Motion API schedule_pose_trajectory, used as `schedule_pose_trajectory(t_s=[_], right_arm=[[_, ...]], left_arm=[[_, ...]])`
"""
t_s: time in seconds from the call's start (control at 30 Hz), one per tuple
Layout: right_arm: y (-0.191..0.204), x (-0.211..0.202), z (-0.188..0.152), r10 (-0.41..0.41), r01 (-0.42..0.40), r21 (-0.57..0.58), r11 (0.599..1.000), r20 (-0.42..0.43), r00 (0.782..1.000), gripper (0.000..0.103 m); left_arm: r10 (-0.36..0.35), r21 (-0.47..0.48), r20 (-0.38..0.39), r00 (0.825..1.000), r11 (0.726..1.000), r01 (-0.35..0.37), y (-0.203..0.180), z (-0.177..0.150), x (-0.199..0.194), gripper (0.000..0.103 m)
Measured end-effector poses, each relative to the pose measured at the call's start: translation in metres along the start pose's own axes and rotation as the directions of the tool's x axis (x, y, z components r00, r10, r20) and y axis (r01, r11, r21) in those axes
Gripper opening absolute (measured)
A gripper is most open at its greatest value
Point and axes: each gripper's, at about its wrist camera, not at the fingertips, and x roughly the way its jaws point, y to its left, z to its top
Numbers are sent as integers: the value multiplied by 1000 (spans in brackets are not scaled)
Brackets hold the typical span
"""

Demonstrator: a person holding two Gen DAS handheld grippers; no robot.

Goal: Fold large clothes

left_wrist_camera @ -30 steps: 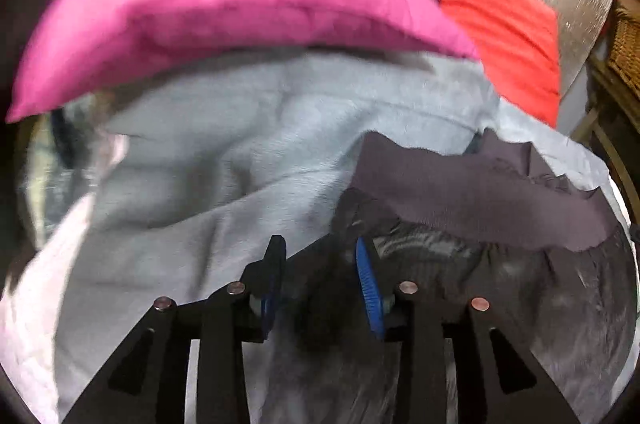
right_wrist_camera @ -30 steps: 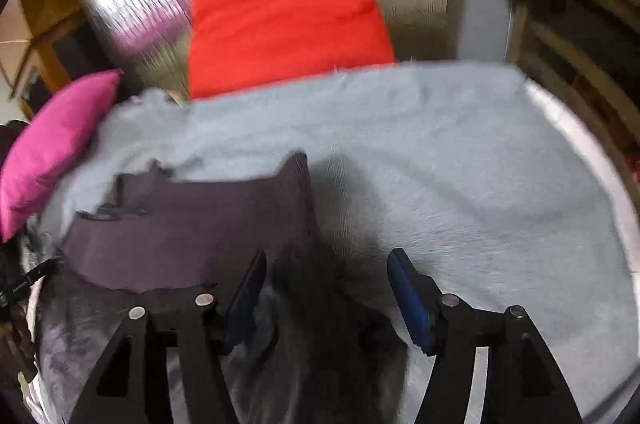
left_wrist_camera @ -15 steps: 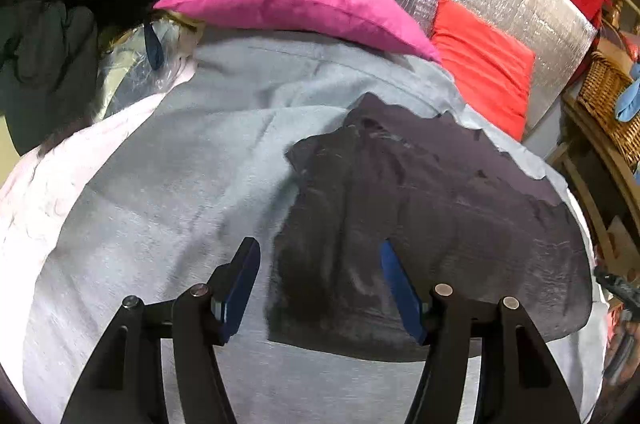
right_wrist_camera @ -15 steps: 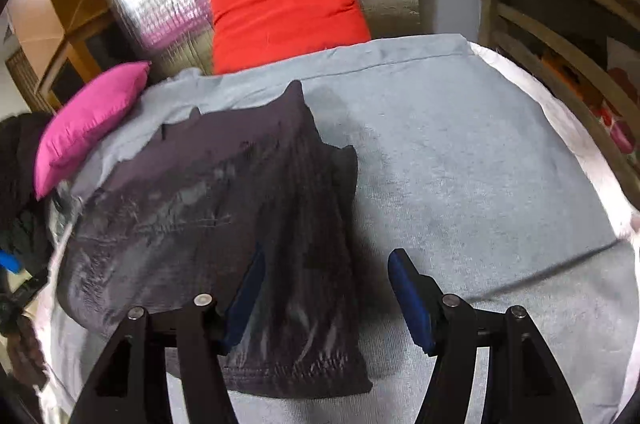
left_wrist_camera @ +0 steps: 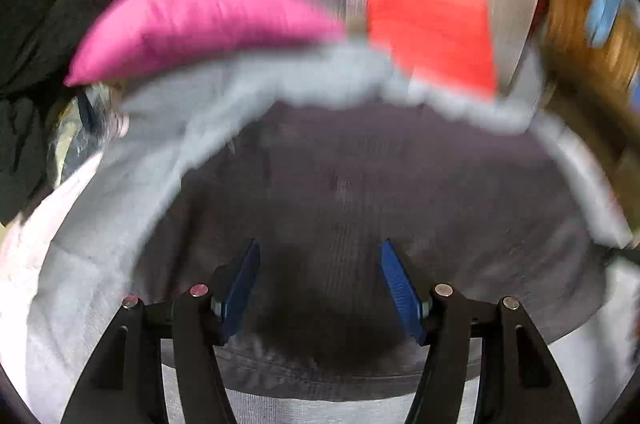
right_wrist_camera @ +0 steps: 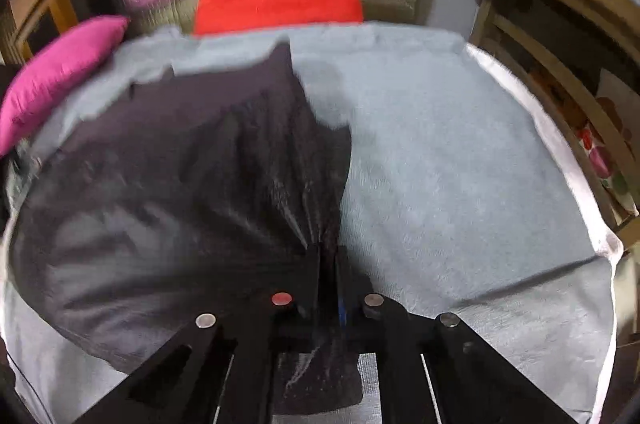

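the grey blanket (right_wrist_camera: 440,152) spreads ahead of both my claws. on it the dark garment (right_wrist_camera: 168,192) lies mostly flat, faintly shiny, creased toward my right claw (right_wrist_camera: 329,264), which is clamped on its gathered edge. my left claw (left_wrist_camera: 320,276) hovers with jaws apart over the garment, seemingly not touching; the view is blurred.

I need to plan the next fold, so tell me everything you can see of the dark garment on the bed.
The dark garment is a charcoal-black piece of thin, slightly shiny cloth, lying mostly flat and wrinkled on the grey blanket, below the pink pillow. Its far part looks matte and ragged-edged. The right gripper is shut on its right edge, bunching the cloth into pleats. The left gripper hovers open over its near hem, pads not pressing.
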Motion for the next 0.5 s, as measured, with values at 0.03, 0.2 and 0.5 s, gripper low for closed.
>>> schedule_pose_trajectory(t_s=[0.03, 0.2, 0.5], right_arm=[[3, 3, 0, 0, 0, -6, 1000, -3, 1000, 10], [3, -34, 6, -14, 9, 54, 999, 88, 996, 13], [122, -60, -3, 261, -243, -132, 961, 135, 956, 13]], left_arm=[[12, 11, -34, 999, 1000, -12, -2, -3, 10, 65], [11, -11, 40, 999, 1000, -10, 2, -3, -15, 65], [-46, 69, 150, 988, 997, 36, -50, -11, -43, 72]])
